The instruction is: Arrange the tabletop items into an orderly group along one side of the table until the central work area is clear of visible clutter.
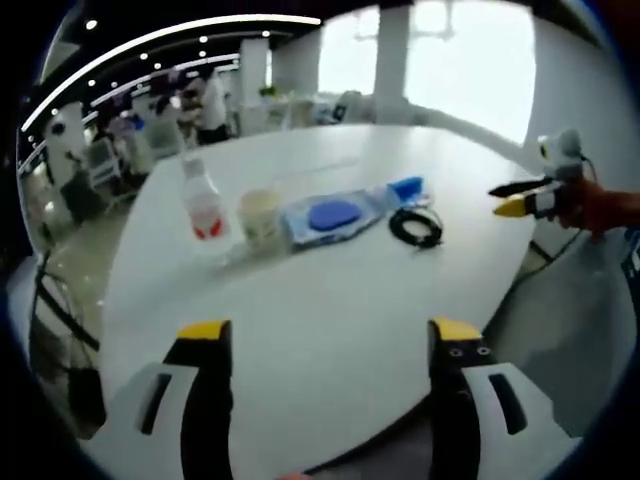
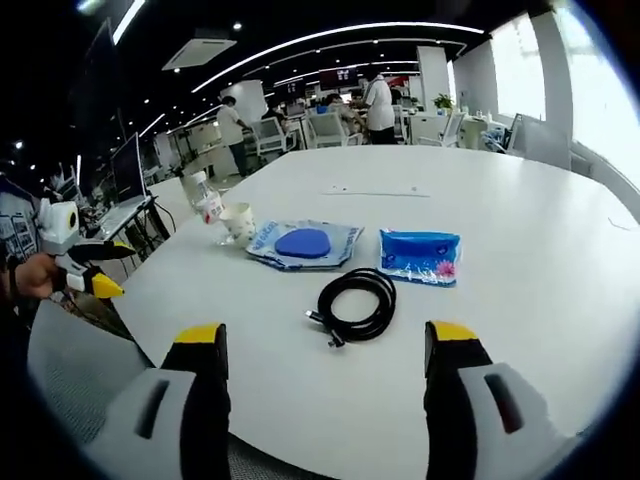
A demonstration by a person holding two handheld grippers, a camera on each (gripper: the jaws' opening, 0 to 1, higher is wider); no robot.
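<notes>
- Left gripper hangs over the near edge of the white table, jaws spread wide with nothing between them.
- In the left gripper view, a row of items runs across the table from ten o'clock toward one o'clock: a clear plastic bottle with a red label, a paper cup just beside it, a flat packet with a blue oval, a small blue pouch, and a coiled black cable.
- Right gripper likewise stands with jaws spread and empty, at the table's edge.
- In the right gripper view the coiled black cable lies nearest, at twelve o'clock; the blue pouch sits at one o'clock, the packet at eleven.
- The cup and bottle stand touching or nearly so, at ten o'clock.
- People stand among desks beyond the table.
</notes>
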